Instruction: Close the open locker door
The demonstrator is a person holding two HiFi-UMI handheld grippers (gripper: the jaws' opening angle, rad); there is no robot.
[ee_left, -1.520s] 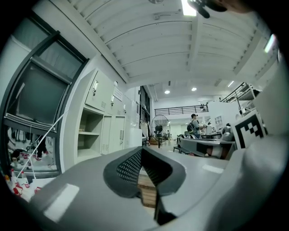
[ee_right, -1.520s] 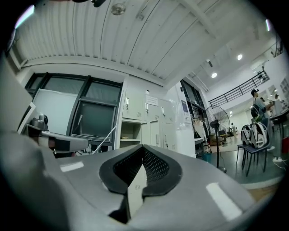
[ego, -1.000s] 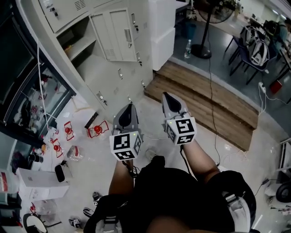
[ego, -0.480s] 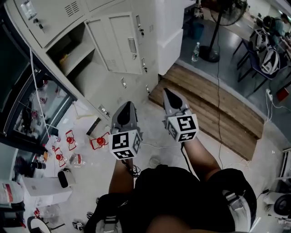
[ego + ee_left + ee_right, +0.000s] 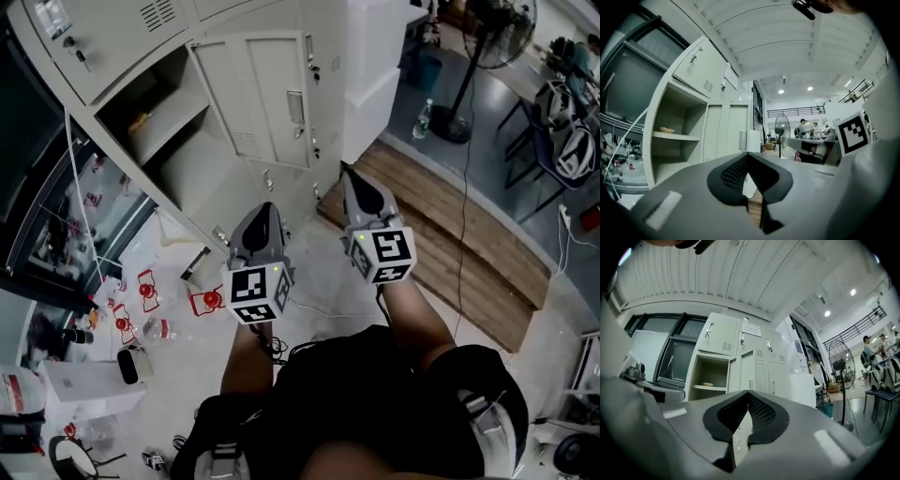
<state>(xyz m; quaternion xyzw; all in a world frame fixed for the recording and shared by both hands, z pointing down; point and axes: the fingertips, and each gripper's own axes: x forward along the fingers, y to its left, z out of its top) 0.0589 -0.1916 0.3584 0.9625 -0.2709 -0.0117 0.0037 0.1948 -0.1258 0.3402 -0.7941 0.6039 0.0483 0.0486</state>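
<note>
The grey locker bank fills the upper left of the head view. One locker door [image 5: 267,98] stands swung out, and beside it the open compartment [image 5: 155,127] shows a shelf with a small object on it. My left gripper [image 5: 263,208] is shut and empty, held short of the lockers. My right gripper [image 5: 351,172] is also shut and empty, its tip just below and right of the open door, not touching it. The left gripper view has the door [image 5: 724,133] ahead of the closed left gripper [image 5: 747,154]. In the right gripper view the door [image 5: 749,369] stands beyond the closed right gripper [image 5: 748,392].
A wooden platform [image 5: 450,234] lies on the floor to the right. A standing fan [image 5: 487,28] and a water bottle [image 5: 427,117] stand behind it, with chairs carrying backpacks [image 5: 572,131] further right. Red objects [image 5: 206,300] and a white box [image 5: 84,380] litter the floor at left.
Both grippers and the head camera have advanced toward the lockers. The open door now looks larger and sits closer to the right gripper's tip. Both jaws stay shut.
</note>
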